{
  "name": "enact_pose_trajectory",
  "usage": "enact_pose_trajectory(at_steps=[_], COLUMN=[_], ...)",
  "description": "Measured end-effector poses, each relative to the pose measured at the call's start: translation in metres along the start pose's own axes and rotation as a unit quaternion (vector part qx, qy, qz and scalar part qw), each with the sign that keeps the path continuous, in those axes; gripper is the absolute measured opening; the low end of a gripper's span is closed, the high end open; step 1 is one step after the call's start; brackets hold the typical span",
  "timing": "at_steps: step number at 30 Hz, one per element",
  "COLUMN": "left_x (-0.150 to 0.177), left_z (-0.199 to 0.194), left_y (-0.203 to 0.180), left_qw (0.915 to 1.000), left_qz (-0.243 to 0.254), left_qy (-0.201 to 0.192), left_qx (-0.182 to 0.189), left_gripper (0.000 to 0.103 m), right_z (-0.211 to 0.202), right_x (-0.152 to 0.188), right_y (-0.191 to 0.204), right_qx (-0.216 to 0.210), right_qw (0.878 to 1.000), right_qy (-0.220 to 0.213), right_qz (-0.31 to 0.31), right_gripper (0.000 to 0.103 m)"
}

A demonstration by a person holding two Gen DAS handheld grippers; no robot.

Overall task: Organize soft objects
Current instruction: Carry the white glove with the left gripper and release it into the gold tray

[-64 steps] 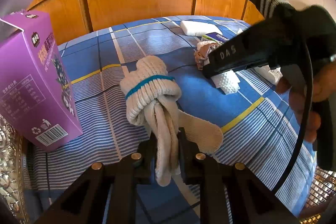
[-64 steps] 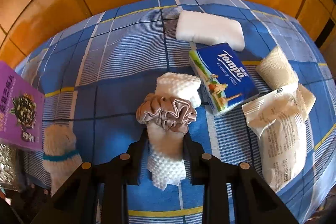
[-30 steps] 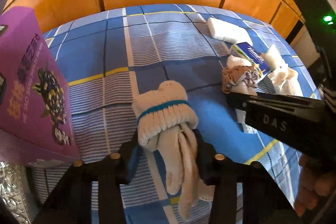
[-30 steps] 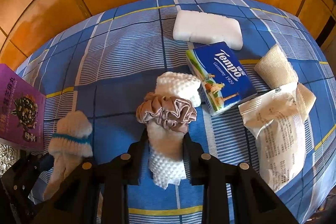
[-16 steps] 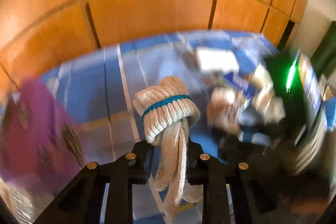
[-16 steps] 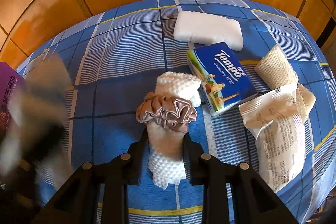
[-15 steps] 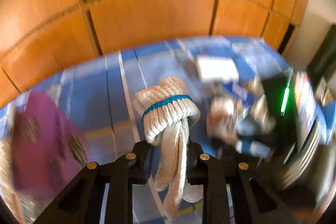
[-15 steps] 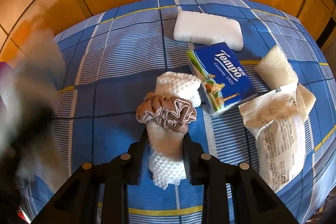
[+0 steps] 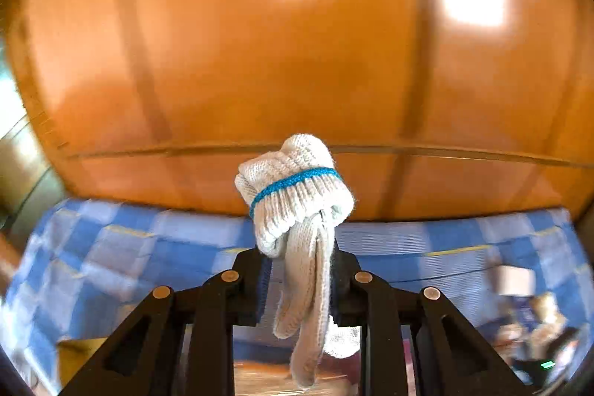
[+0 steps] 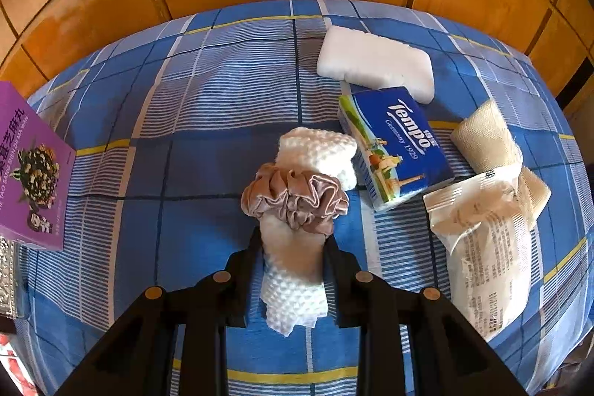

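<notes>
Jaws of the left gripper point(image 9: 297, 270) are clenched on a white knit glove bundle point(image 9: 297, 195) w/ a blue band; they have just been closing, glove between them. Bundle's cuff end sticks up past the pads at 12 o'clock, loose fingers dangle toward 6. It's up in the air, w/ orange wood paneling point(image 9: 260, 43) behind and the blue plaid cloth point(image 9: 148, 247) blurred below.

Right gripper point(image 10: 293, 247): jaws clamped on a white bumpy cloth roll point(image 10: 293, 299) that wears a taupe scrunchie point(image 10: 293, 197) around its middle, just past the pads. Roll lies on the plaid cloth point(image 10: 208, 99), pointing to 12. At approx 1 o'clock from the scrunchie sits a blue Tempo tissue pack point(image 10: 393, 143), touching the roll's far end; beyond it, a white sponge block point(image 10: 375, 62). At 3 o'clock: a crinkled white packet point(image 10: 486, 247) overlapping a beige bandage roll point(image 10: 486, 136). Purple box point(image 10: 29, 173) stands at 9 o'clock, well apart.
</notes>
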State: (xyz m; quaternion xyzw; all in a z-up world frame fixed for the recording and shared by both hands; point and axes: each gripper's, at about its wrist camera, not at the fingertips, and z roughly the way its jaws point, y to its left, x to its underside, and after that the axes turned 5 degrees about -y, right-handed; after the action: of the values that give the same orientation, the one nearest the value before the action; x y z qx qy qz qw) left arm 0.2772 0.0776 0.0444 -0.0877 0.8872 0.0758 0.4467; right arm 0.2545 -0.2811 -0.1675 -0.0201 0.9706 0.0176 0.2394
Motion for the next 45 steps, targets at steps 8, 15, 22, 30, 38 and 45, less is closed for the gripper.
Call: enact_pose_trajectory(at_steps=[8,15,22,30,38,45], left_x=[0.085,0.190,0.253,0.290,0.301,0.307], left_z=[-0.011,-0.031,-0.038,-0.047,-0.086,-0.112], left_y=[0.169,0.260,0.284,0.297,0.285,0.265], left_qw=[0.9938,0.9815,0.9703,0.9627,0.9681,0.9780], left_qz=[-0.070,-0.137,-0.167,-0.189,-0.189,-0.159], left_qy=[0.048,0.114,0.156,0.160,0.122,0.098], left_qx=[-0.072,-0.070,-0.079,-0.110,-0.110,-0.092], left_gripper=[0.025,0.025,0.025,0.031,0.031,0.031], right_z=[-0.003,-0.005,-0.006,-0.007,-0.010,-0.011], right_x=[0.003,0.005,0.008,0.012,0.017,0.020], right_y=[0.005,0.007,0.012,0.019,0.030,0.039], right_qx=[0.018,0.027,0.039,0.055,0.082,0.096], right_qw=[0.999,0.999,0.998,0.997,0.994,0.993], right_qy=[-0.008,-0.013,-0.019,-0.025,-0.024,-0.018], right_qz=[-0.025,-0.034,-0.046,-0.055,-0.071,-0.073], right_gripper=[0.027,0.027,0.027,0.027,0.023,0.022])
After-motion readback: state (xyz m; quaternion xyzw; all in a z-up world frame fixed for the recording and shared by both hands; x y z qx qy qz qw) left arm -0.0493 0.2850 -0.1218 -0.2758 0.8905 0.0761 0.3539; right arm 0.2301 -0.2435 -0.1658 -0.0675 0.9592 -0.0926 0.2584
